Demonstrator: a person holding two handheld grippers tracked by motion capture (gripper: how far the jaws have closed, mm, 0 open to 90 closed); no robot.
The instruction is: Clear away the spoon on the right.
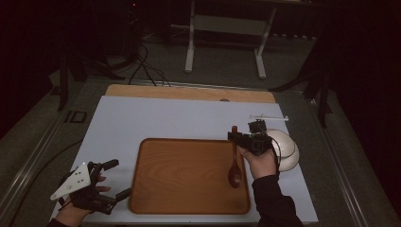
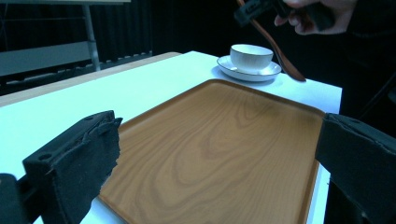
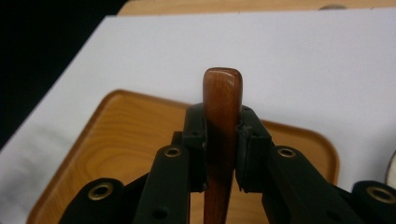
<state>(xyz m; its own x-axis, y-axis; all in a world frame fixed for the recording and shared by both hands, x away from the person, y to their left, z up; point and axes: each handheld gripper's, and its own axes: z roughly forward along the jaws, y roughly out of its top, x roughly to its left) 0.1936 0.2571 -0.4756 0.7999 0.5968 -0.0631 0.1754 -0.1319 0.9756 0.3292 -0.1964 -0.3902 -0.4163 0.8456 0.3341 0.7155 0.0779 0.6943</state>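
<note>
My right tongs clamp the dark wooden spoon; probably lower it flat onto the rectangular wooden tray; left tongs gape empty.

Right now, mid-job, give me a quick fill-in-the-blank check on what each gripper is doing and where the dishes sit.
1. The right gripper has its jaws shut on the handle of a wooden ____.
2. The left gripper holds nothing; its jaws are ____.
3. The white cup stands on a ____, on the table beside the tray.
4. The wooden tray has ____ lying on it.

Missing words: spoon; open; saucer; nothing
</note>
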